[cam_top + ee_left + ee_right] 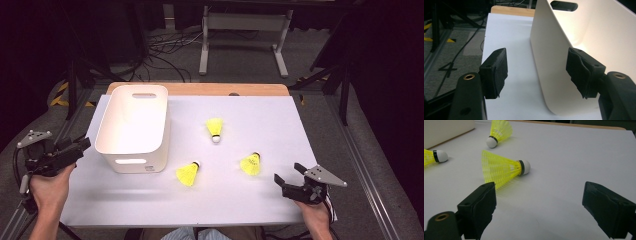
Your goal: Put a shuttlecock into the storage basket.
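Yellow plastic skirts mark the three shuttlecocks we see lying on their sides on the white table (250, 200), all well apart from one another. The nearest shuttlecock (250, 163) rests toward the right front, just ahead of the right gripper (290, 177); in the right gripper view we look between that gripper's two jaws, which stand wide apart with nothing between them, and the same shuttlecock lies just beyond the left jaw, its white cork tip pointing right. A second shuttlecock (188, 174) lies near the front corner of the white bin (112, 125), and the third shuttlecock (215, 129) sits farther back, near the table's middle, cork toward us. The bin stands upright on the left part of the table, with slot handles in its end walls, and we can see nothing inside it. The left gripper (75, 148) is held at the table's left edge, pointing at the bin's near left corner; in the left gripper view its jaws also gape wide and hold nothing, with the bin's curved corner between and beyond them, not touching either pad. A hand grips each tool from below.
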Action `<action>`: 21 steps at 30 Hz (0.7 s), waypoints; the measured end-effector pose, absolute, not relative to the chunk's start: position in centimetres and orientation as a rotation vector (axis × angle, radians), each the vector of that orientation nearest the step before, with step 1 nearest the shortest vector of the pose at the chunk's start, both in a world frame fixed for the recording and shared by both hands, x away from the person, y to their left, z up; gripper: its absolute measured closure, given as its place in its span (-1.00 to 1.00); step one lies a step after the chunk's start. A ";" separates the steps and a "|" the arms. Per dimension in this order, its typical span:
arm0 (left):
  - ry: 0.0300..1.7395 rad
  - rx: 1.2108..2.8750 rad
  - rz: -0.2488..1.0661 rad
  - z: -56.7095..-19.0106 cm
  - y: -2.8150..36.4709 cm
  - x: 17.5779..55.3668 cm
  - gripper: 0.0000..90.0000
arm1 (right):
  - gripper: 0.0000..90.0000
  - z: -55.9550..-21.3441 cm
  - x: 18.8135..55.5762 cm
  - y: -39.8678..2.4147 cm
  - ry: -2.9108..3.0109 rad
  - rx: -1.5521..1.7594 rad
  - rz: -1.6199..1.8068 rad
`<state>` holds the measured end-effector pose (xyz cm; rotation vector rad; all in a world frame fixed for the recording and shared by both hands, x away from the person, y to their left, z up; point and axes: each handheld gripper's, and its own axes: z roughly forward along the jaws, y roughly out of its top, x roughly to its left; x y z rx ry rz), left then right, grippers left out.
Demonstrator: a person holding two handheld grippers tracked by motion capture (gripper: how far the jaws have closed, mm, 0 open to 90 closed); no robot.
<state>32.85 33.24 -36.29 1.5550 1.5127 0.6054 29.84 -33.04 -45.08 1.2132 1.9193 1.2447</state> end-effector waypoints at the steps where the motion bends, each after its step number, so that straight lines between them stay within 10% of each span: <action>1: 1.507 1.567 0.618 -36.0 33.1 32.9 -0.23 | -0.72 -45.1 29.8 -33.0 1.920 1.213 1.245; 21: 1.425 1.617 0.607 -34.1 30.5 33.4 -0.21 | -0.72 -45.1 29.8 -33.0 1.922 1.212 1.247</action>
